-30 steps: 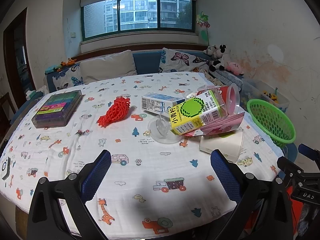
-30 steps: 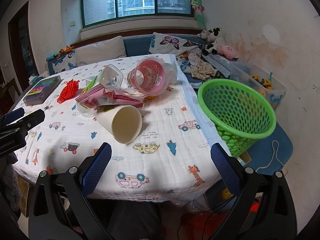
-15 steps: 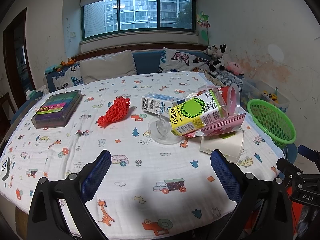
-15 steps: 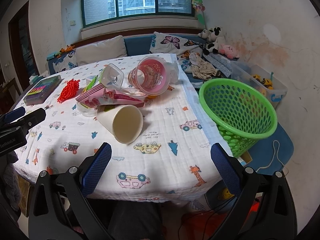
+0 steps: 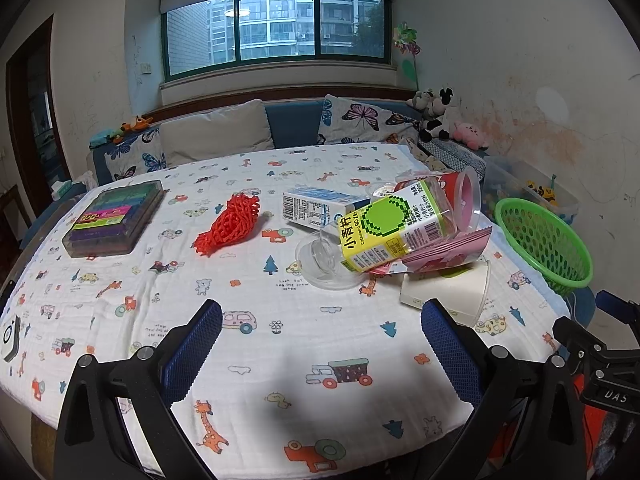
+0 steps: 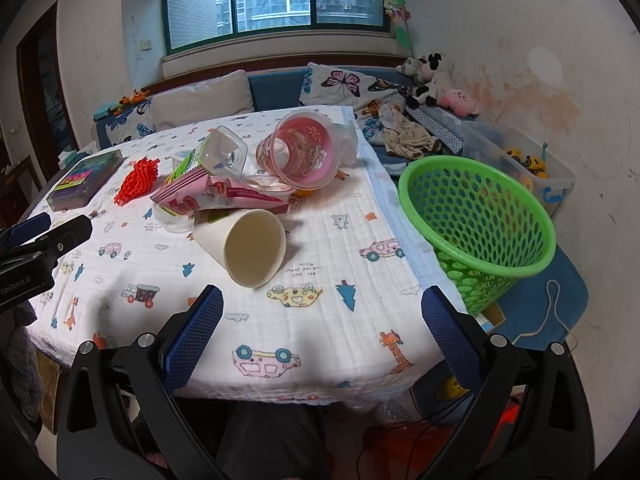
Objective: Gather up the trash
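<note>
- Hovering both tools over the near edge of the table (image 6: 320,332), I hold my left gripper (image 5: 320,344) and right gripper (image 6: 322,328) with jaws spread wide and nothing between them.
- Trash sits heaped toward 1 o'clock in my left view: a yellow-green drink carton (image 5: 390,232) leans on a pink snack wrapper (image 5: 444,252), a blue-white milk carton (image 5: 316,206) behind it, a clear plastic cup (image 5: 324,256) at its foot.
- Nearest my right gripper, at 11 o'clock, a white paper cup (image 6: 248,244) lies on its side, mouth toward me; I judge it the easiest first grab.
- My green basket (image 6: 480,216) stands off the table's edge at 2 o'clock, probably so trash drops straight in.
- Only my right view shows the pink printed cup's (image 6: 300,156) inside and the basket's depth; only my left shows the red mesh net (image 5: 228,224) and the marker box (image 5: 112,218) fully.
</note>
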Tool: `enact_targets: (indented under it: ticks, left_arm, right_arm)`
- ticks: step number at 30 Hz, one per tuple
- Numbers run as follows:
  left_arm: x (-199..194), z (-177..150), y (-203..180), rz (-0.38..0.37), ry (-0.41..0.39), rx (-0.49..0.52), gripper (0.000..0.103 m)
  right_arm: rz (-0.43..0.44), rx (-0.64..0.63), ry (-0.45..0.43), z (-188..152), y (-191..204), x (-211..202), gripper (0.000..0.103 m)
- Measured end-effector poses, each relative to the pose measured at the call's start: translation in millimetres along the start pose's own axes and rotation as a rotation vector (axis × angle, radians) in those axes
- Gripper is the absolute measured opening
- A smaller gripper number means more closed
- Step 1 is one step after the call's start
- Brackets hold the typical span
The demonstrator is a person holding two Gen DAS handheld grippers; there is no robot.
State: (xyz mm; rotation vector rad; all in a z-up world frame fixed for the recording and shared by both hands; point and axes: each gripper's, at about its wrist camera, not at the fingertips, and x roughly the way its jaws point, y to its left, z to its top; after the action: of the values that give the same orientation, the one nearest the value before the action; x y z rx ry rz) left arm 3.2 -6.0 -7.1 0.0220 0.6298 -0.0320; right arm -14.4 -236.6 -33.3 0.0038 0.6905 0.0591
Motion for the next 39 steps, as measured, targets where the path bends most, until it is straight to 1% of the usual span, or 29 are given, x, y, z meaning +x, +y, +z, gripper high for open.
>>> enact_targets:
  ticks: [6, 21, 39]
  left_arm:
    - [5.3, -0.5, 0.6, 0.001, 0.001, 0.001, 0.097]
    - [2.9, 3.6, -1.7, 0.001, -0.004, 0.005, 0.097]
    - [6.7, 12.5, -8.6, -0.006, -0.006, 0.036, 0.097]
  right_arm:
    - [-0.001, 0.0, -0.001, 0.0, 0.2, 1.0, 0.098]
    - [0.002, -0.002, -0.001, 3.0, -1.0, -0.3, 0.098]
    - [0.015, -0.016, 0.003, 8.2, -1.1, 6.5, 0.098]
